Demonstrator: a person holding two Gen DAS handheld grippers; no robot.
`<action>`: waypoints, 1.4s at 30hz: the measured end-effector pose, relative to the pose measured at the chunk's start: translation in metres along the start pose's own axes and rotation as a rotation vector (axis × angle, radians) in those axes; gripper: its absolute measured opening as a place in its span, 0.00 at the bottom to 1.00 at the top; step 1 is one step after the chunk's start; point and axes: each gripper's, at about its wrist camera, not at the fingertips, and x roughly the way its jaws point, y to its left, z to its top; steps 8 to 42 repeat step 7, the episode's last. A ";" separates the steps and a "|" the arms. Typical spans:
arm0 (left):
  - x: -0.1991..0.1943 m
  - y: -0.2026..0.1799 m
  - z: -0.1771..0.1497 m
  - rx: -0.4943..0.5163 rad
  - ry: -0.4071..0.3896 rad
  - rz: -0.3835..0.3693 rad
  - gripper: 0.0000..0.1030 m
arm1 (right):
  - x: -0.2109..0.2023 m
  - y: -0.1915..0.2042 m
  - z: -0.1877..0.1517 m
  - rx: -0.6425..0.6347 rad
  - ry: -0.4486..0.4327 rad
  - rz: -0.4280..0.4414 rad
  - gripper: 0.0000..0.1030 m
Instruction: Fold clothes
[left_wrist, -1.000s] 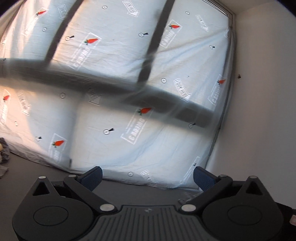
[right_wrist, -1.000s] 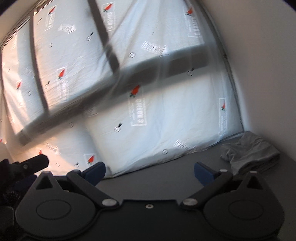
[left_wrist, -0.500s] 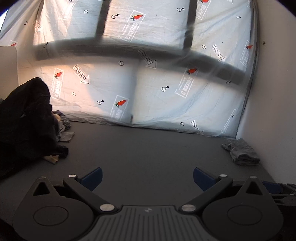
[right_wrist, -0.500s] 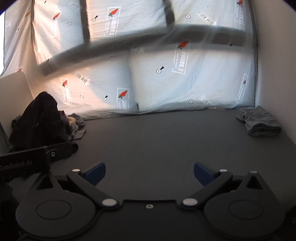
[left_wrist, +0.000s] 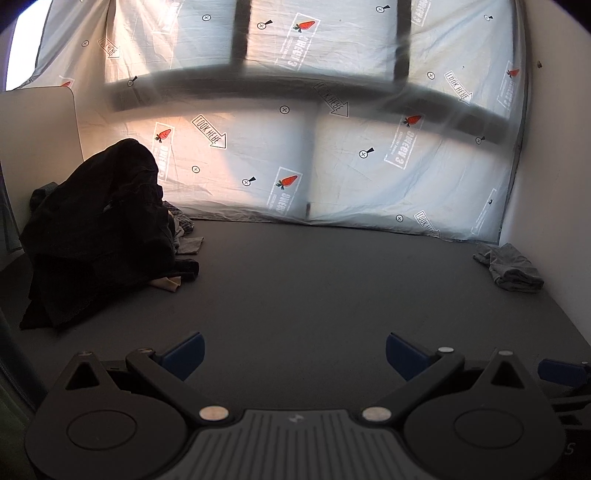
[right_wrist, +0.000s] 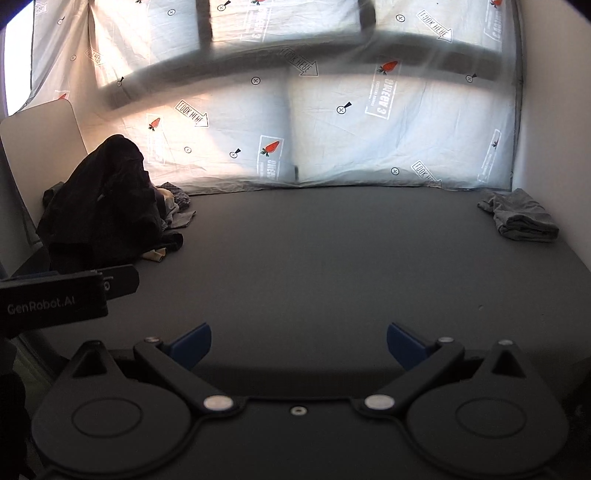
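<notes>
A heap of unfolded clothes topped by a black garment (left_wrist: 99, 229) lies at the far left of the dark grey table (left_wrist: 314, 280); it also shows in the right wrist view (right_wrist: 107, 206). A folded grey garment (left_wrist: 511, 267) lies at the far right by the wall, and shows in the right wrist view (right_wrist: 521, 216) too. My left gripper (left_wrist: 294, 352) is open and empty above the table's near side. My right gripper (right_wrist: 298, 343) is open and empty beside it. The left gripper's body (right_wrist: 55, 301) shows at the left of the right wrist view.
A printed white sheet (left_wrist: 332, 147) hangs over the window along the table's far edge. A white wall (left_wrist: 554, 184) bounds the right side. A white panel (left_wrist: 37, 129) stands behind the clothes heap at the left.
Both cameras have tilted down from the sheet and window to the table. The clothes heap and the folded grey garment have come into full view. Both grippers have stayed open.
</notes>
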 end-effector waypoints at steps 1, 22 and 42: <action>-0.002 0.003 -0.001 -0.002 0.002 0.000 1.00 | -0.001 0.002 -0.001 0.002 0.003 0.001 1.00; -0.009 0.014 -0.005 -0.005 -0.009 0.018 1.00 | -0.004 0.015 -0.002 -0.018 -0.011 0.000 1.00; -0.009 0.014 -0.005 -0.005 -0.009 0.018 1.00 | -0.004 0.015 -0.002 -0.018 -0.011 0.000 1.00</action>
